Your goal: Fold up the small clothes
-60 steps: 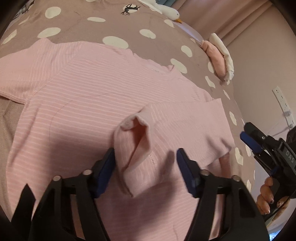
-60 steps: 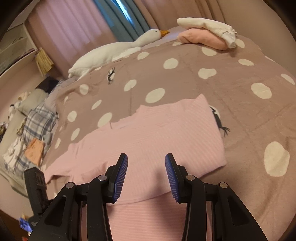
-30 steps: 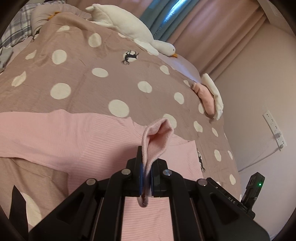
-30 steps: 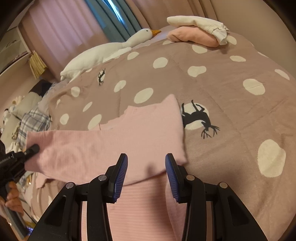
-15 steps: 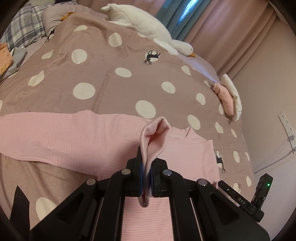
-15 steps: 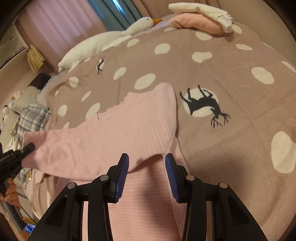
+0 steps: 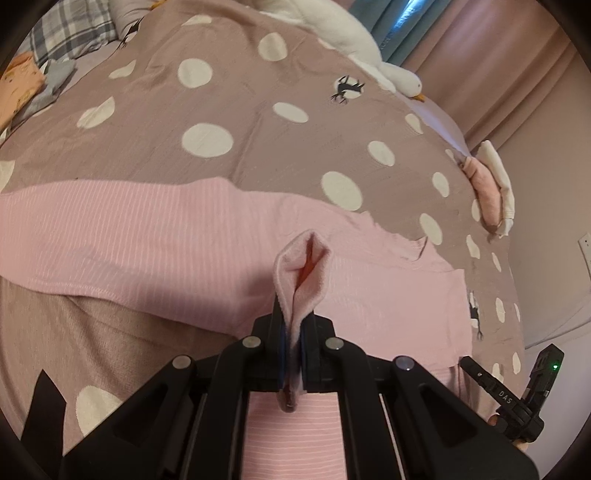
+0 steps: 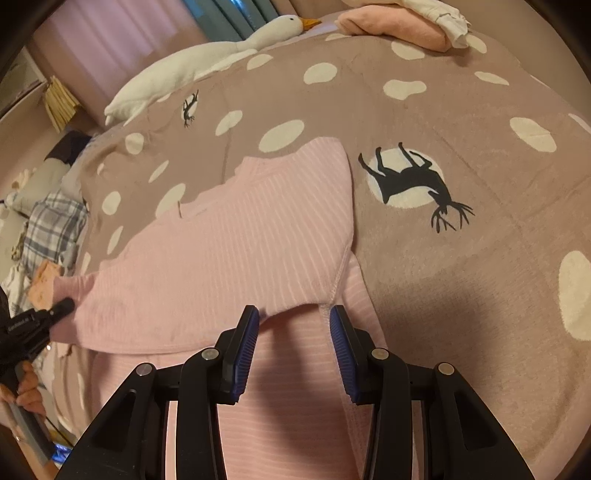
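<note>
A pink striped long-sleeved shirt lies spread on the dotted bedspread. My left gripper is shut on the sleeve cuff, which stands up in a loop between its jaws. In the right wrist view that sleeve stretches leftward across the shirt to the left gripper at the frame's left edge. My right gripper is open just above the underarm seam, its pads apart and pinching nothing. It also shows at the lower right of the left wrist view as the right gripper.
A white goose plush lies along the far side of the bed. A folded pink and white pile sits at the far corner. Plaid cloth lies off the bed's left side. A deer print marks the bedspread right of the shirt.
The left gripper has carried the cuff lower and further left, drawing the sleeve across the shirt body. The right gripper has sunk closer to the underarm seam, still open.
</note>
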Motion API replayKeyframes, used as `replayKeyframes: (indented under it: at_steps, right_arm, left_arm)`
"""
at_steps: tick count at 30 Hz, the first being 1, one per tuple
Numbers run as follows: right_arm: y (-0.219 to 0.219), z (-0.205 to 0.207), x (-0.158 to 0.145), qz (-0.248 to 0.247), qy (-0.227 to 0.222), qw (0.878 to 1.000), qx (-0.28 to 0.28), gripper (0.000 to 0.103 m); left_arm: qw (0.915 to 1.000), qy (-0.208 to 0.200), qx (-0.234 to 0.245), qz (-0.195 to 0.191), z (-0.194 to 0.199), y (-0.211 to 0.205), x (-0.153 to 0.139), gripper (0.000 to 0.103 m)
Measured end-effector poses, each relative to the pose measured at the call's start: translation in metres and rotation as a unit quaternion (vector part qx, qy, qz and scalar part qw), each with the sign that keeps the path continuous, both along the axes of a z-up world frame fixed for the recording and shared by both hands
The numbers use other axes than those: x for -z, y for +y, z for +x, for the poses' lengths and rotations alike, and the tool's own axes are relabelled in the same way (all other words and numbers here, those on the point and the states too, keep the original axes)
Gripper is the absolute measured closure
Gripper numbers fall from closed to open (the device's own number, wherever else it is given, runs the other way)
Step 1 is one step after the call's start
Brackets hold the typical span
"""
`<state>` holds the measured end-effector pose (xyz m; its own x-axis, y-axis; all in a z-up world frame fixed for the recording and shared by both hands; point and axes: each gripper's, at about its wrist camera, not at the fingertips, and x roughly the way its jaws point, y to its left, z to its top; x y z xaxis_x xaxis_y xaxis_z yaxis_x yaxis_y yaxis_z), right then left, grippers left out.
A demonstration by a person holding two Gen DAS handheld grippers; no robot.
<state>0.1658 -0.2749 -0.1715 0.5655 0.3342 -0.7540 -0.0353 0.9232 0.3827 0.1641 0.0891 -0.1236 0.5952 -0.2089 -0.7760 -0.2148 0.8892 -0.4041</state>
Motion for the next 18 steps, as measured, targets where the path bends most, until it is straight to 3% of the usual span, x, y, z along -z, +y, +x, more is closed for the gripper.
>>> replayKeyframes:
  at_steps: [18]
  right_arm:
    - [0.002,0.001,0.002,-0.009,0.005,1.000,0.003,0.061]
  left_arm:
    - [0.9989,0.039,-0.019,0.018,-0.003,0.010,0.034,0.094]
